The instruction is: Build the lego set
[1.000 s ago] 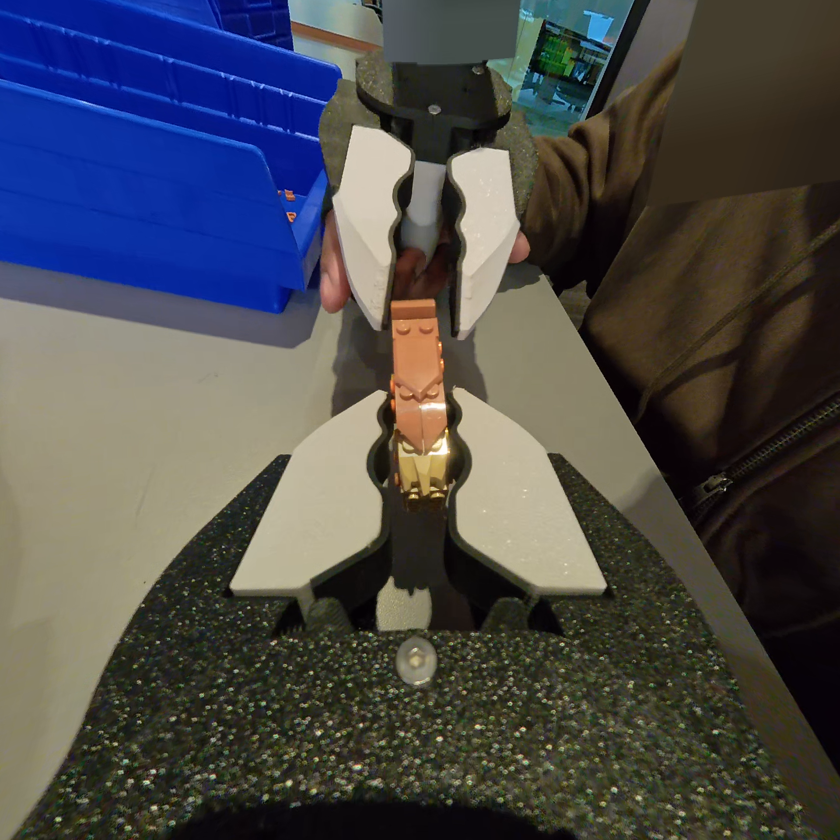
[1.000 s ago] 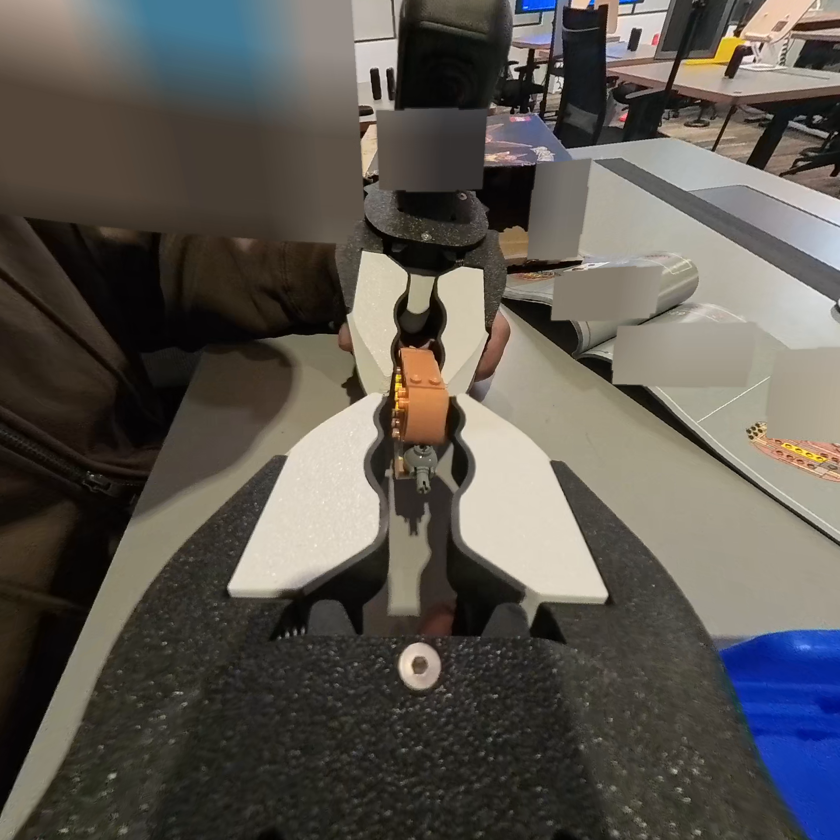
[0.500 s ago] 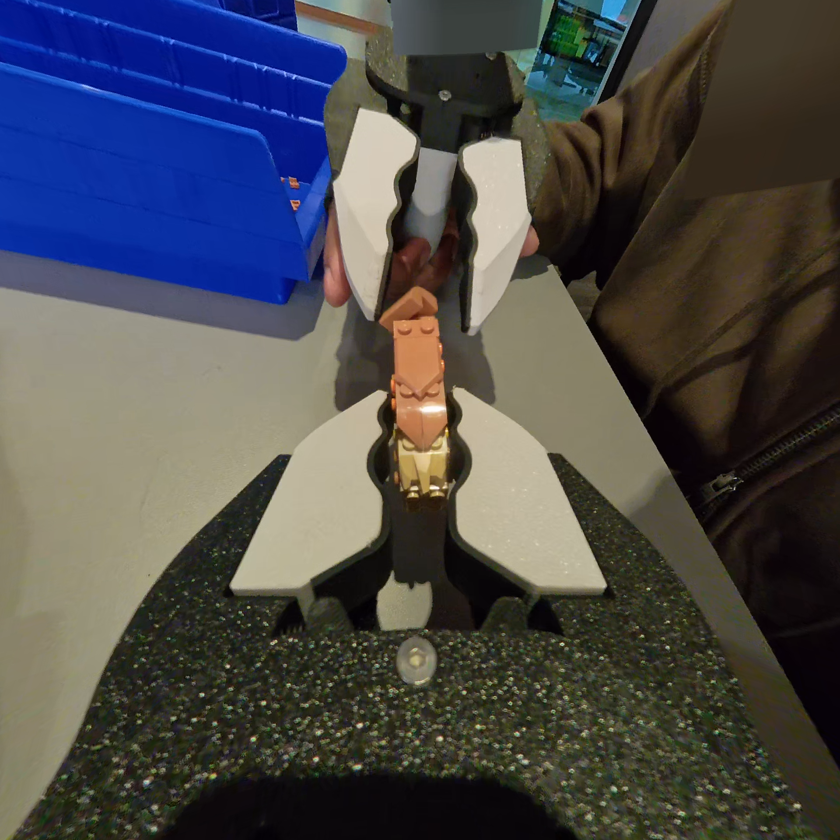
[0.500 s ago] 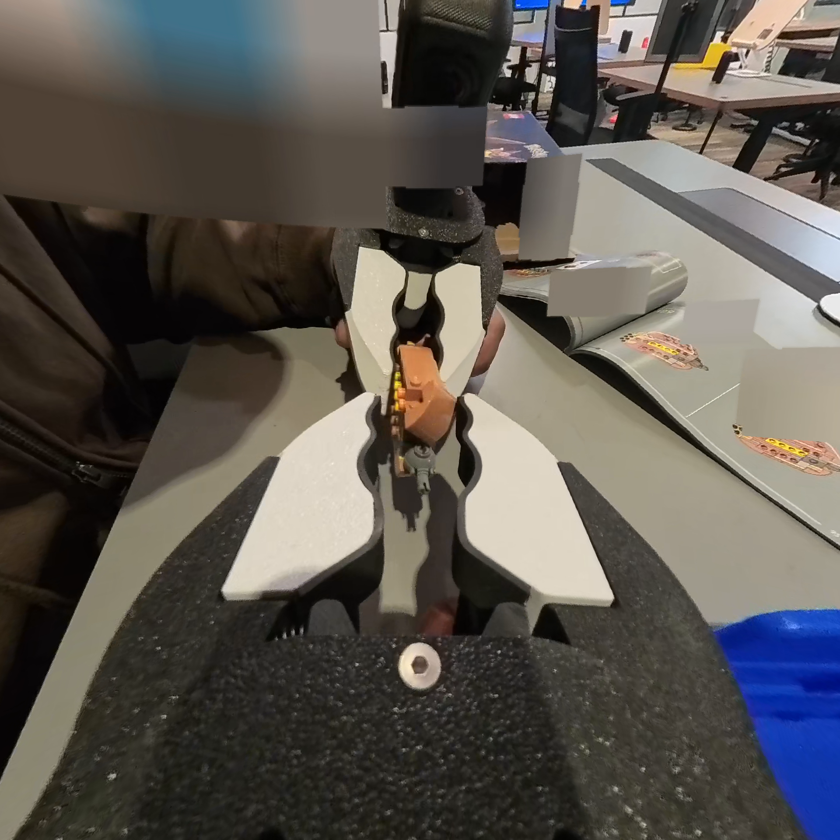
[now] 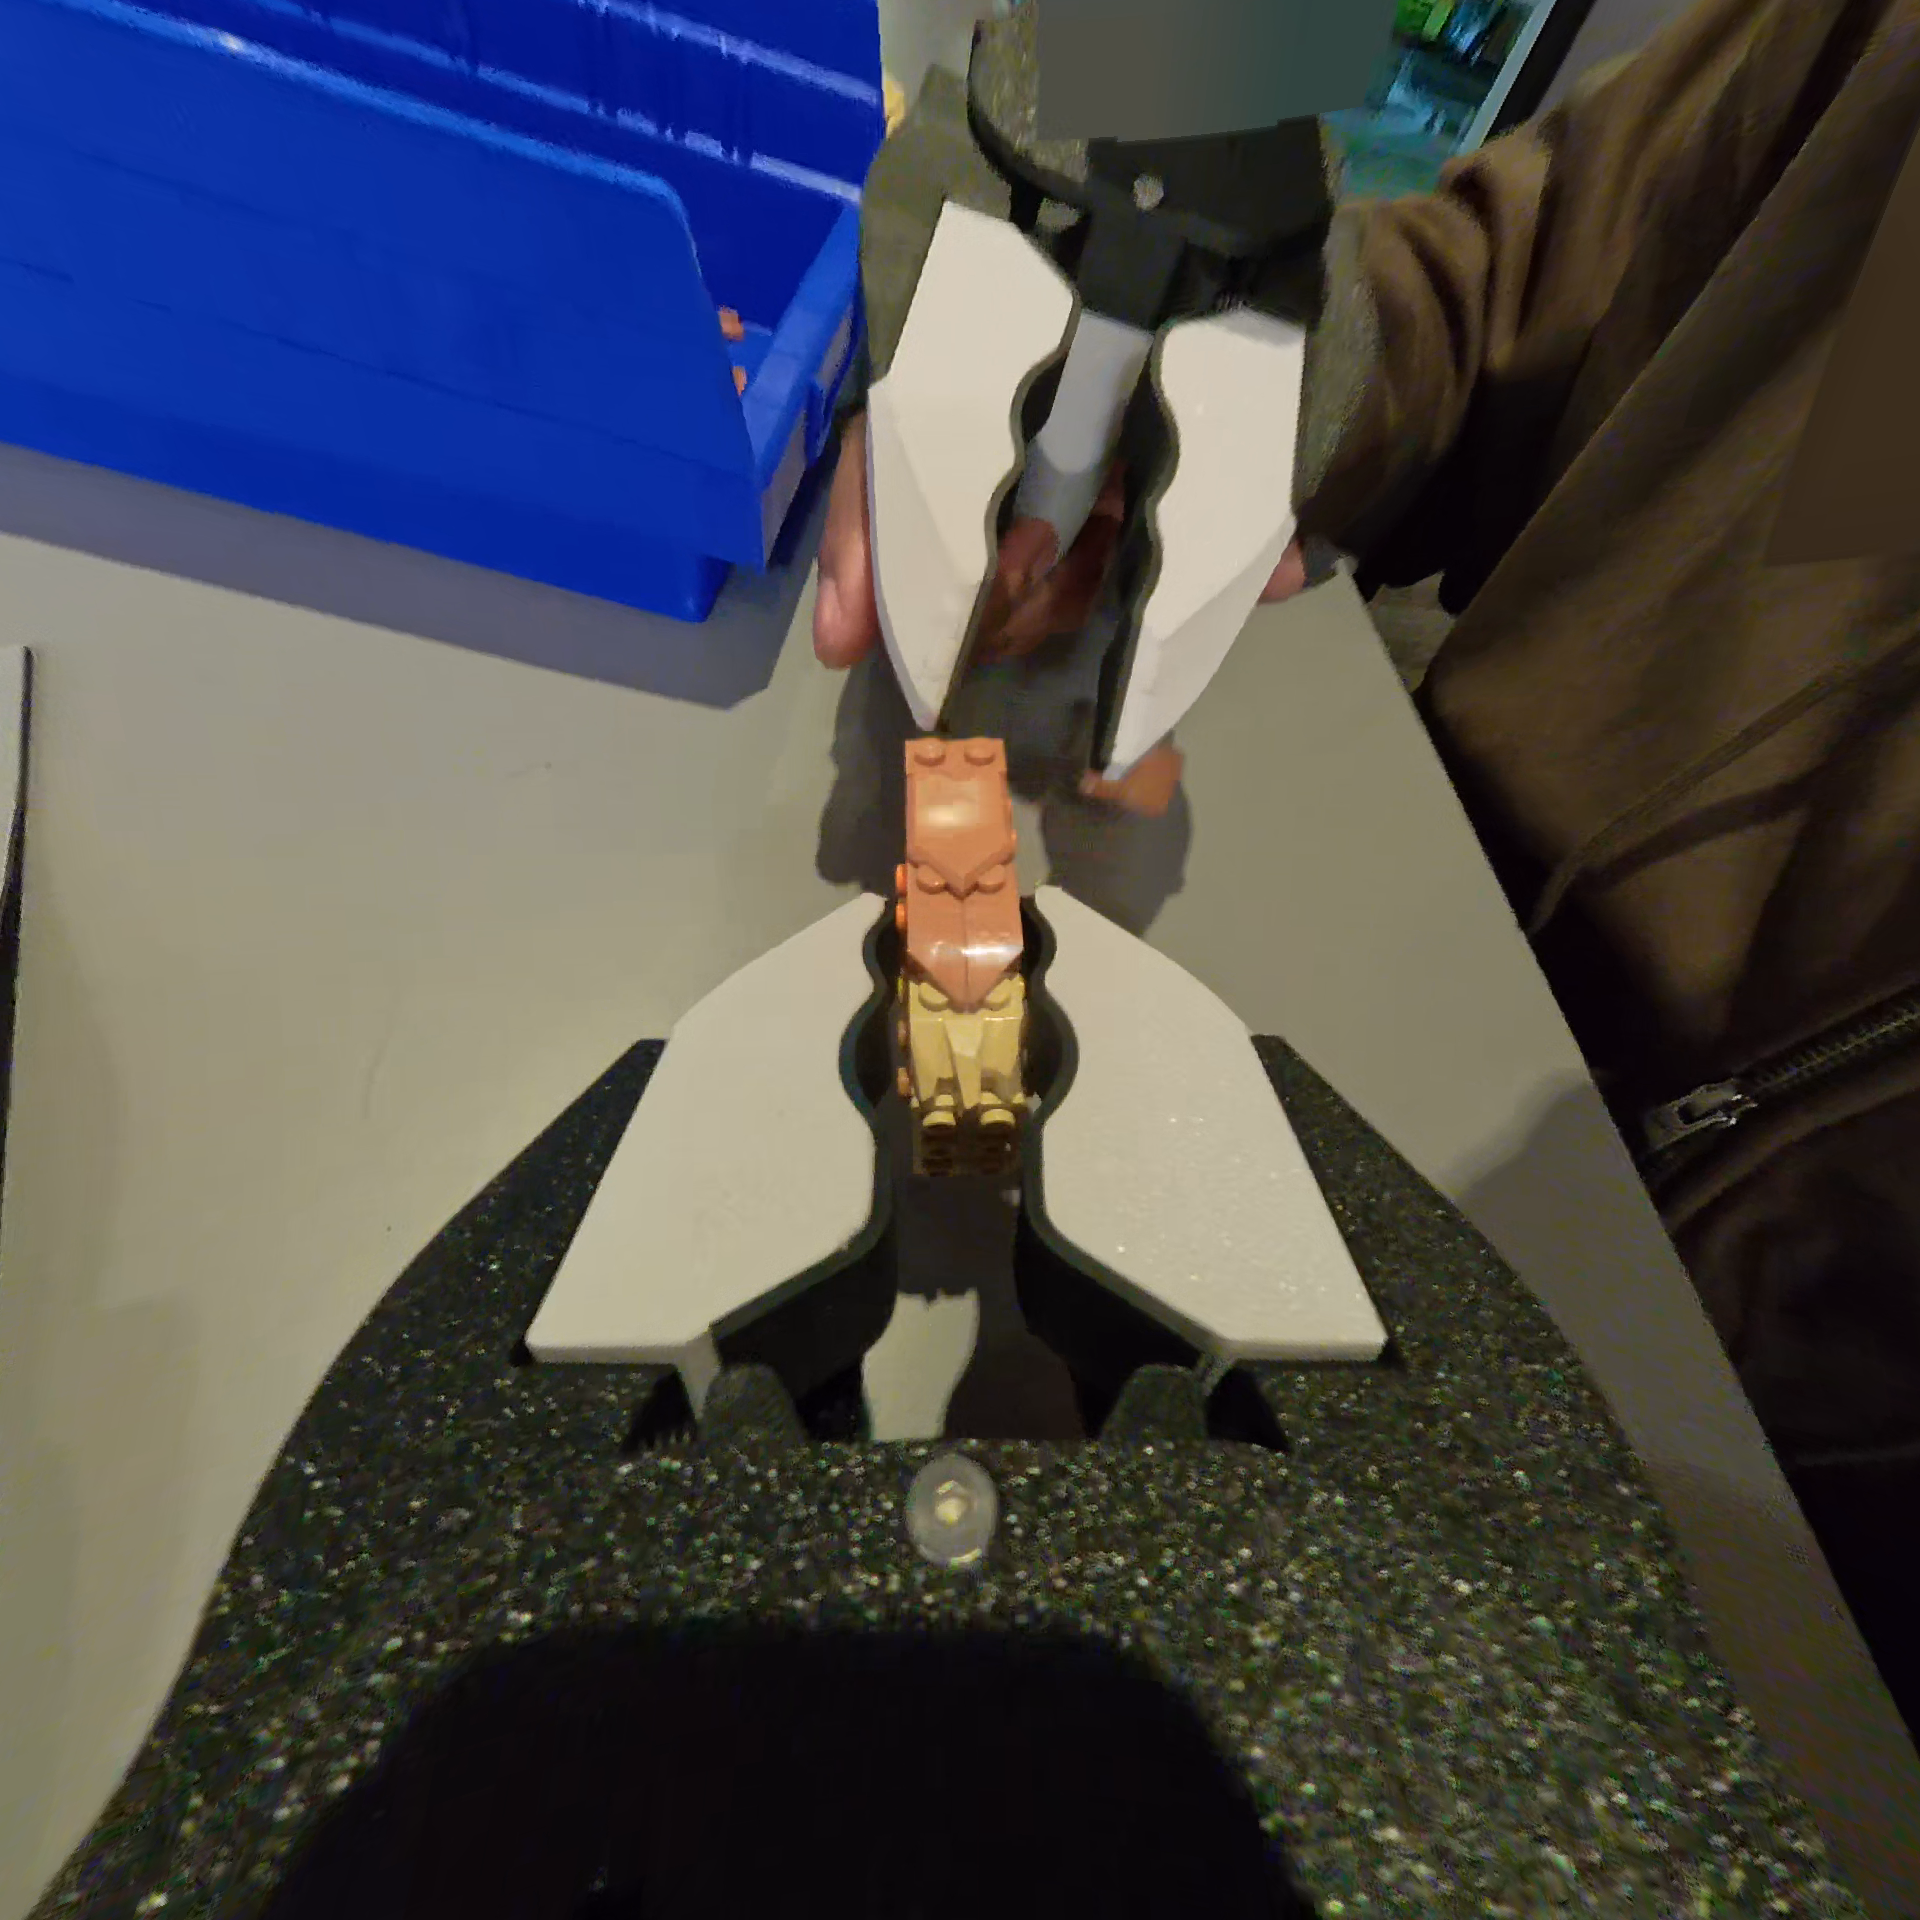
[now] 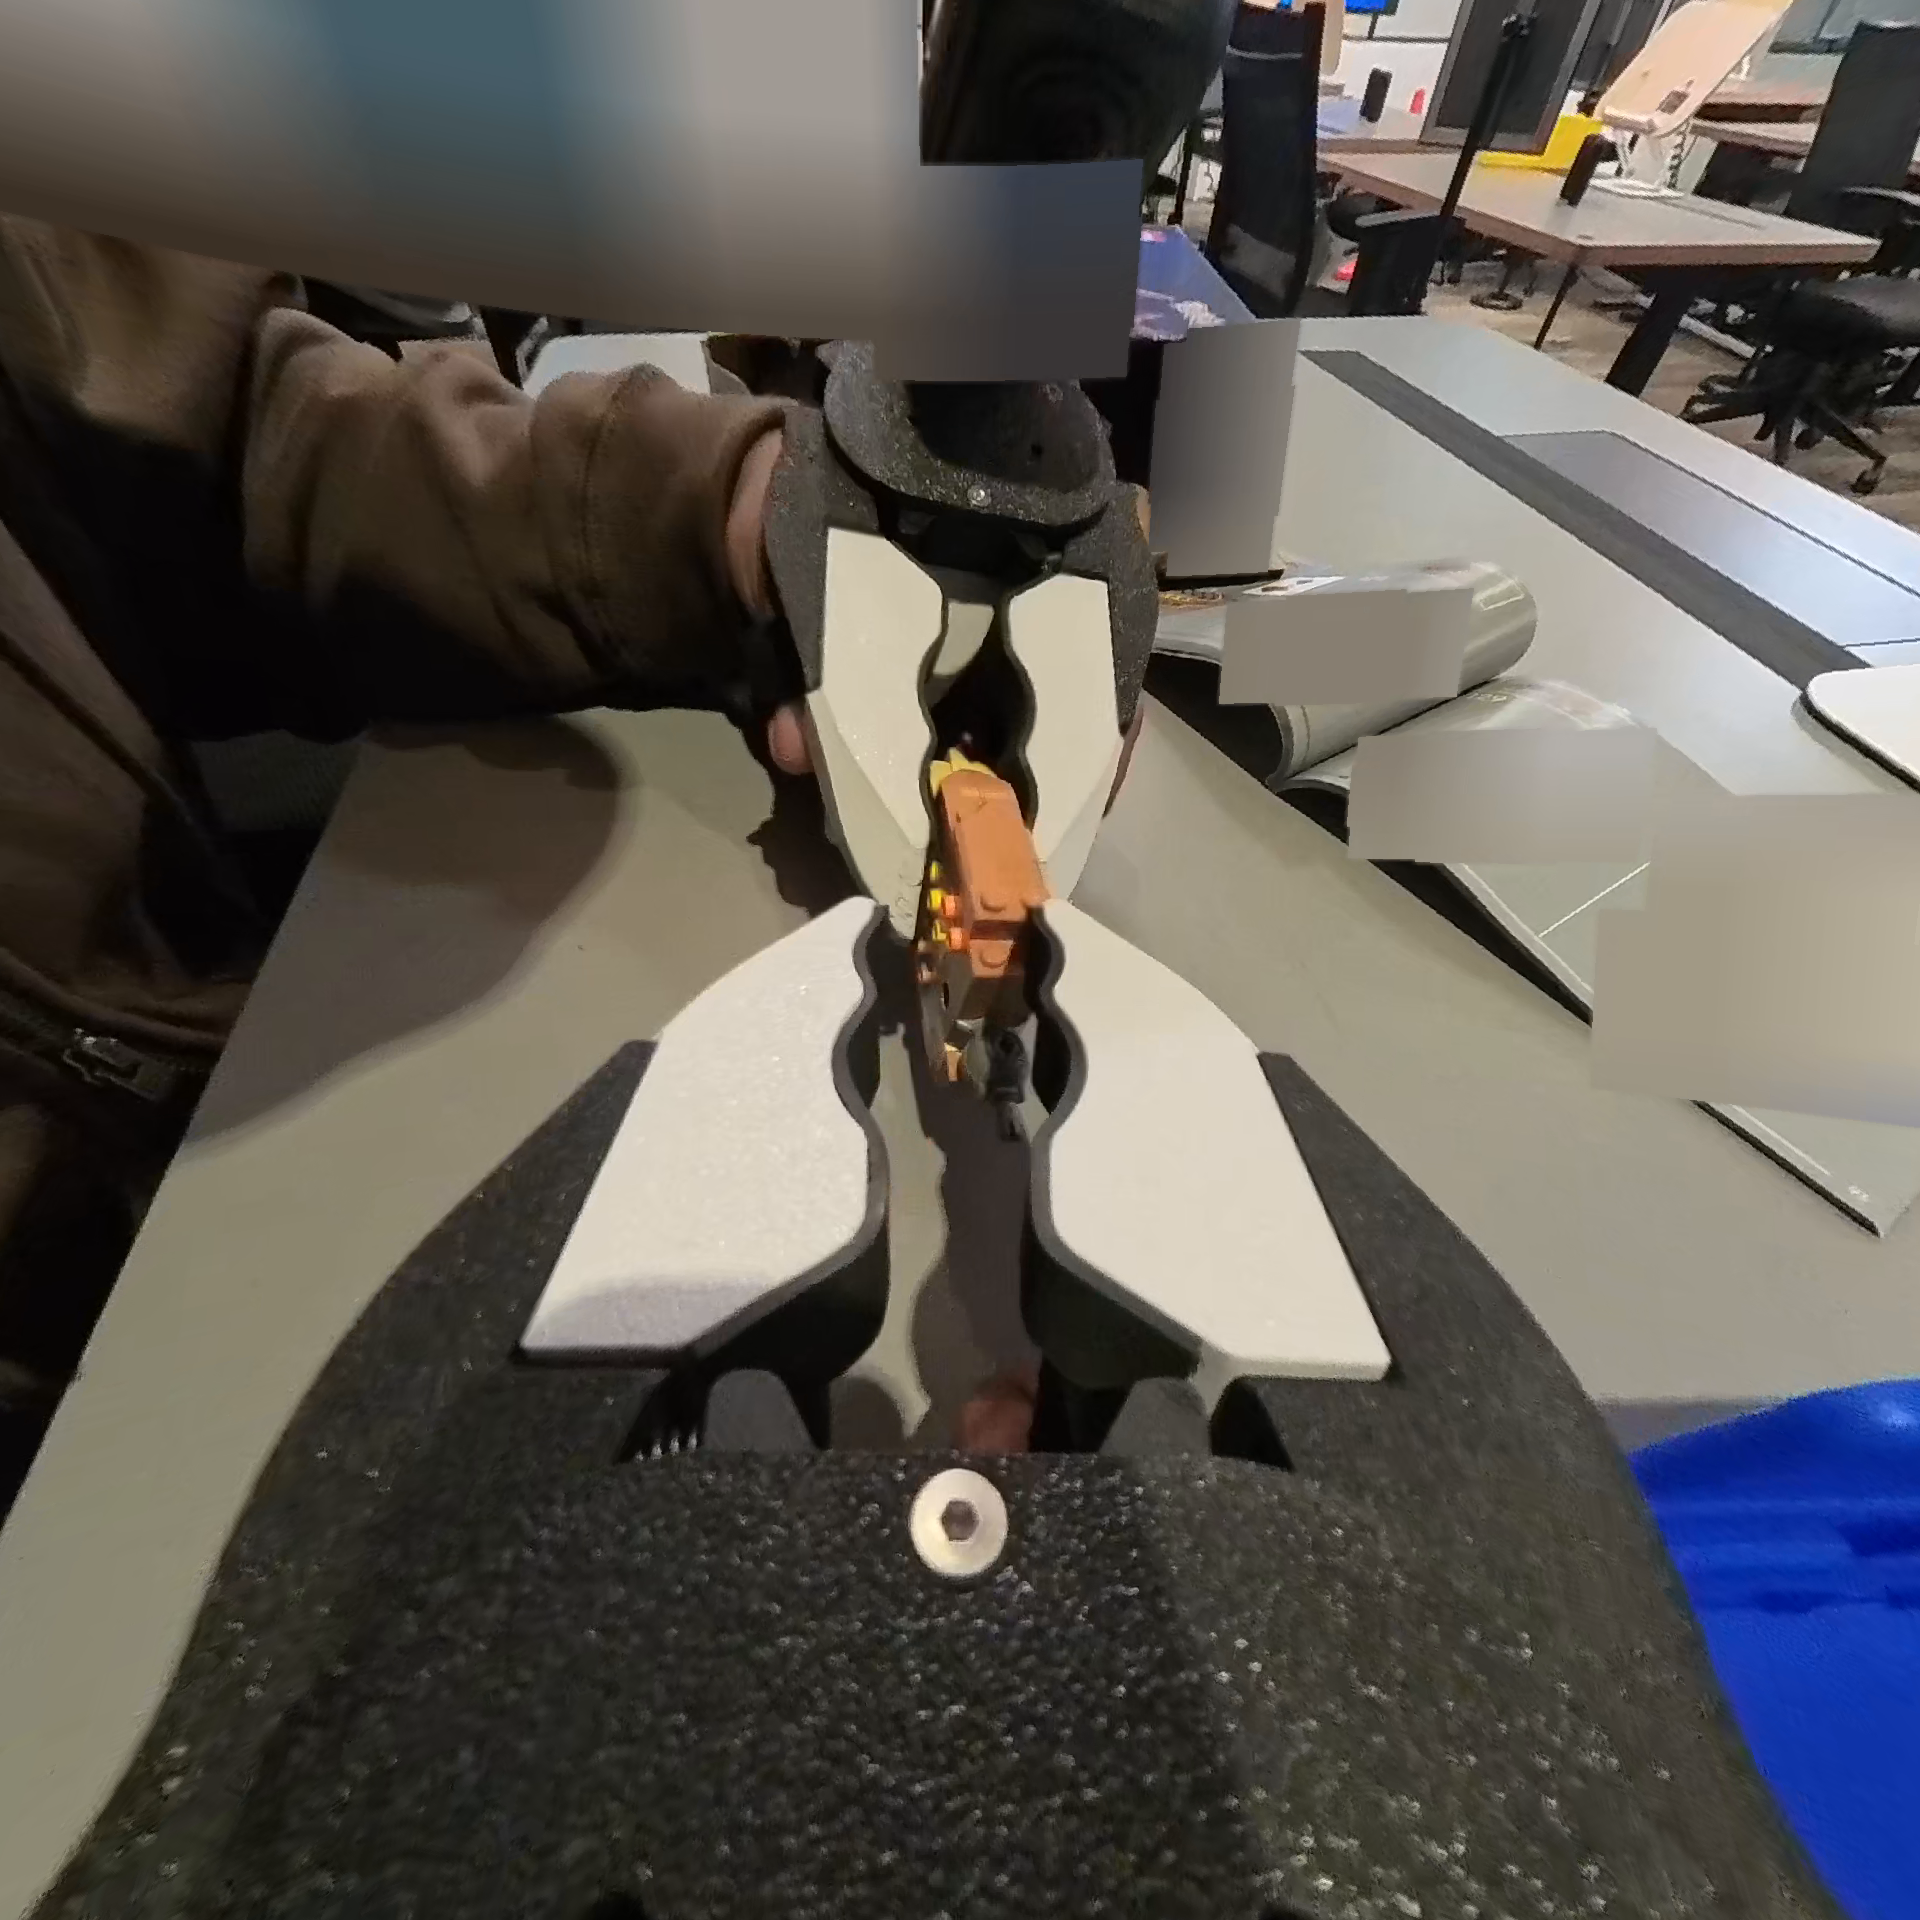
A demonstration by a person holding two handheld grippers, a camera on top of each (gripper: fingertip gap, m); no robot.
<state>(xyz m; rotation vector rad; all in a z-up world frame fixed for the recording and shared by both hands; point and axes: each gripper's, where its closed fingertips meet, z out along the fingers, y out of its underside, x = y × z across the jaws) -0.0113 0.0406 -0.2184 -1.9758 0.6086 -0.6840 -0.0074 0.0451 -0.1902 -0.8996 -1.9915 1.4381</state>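
The left gripper (image 5: 961, 925) clamps the brown-and-tan lego assembly (image 5: 961, 935) above the table (image 5: 312, 935). The right gripper (image 5: 1029, 738), jaws apart and empty, should regrasp the small brown piece (image 5: 1138, 792) lying beside its fingertip.

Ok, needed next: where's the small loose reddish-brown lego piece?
Left wrist view: the piece lies by the right gripper's fingertip on the grey table, right of the brown-and-tan assembly.
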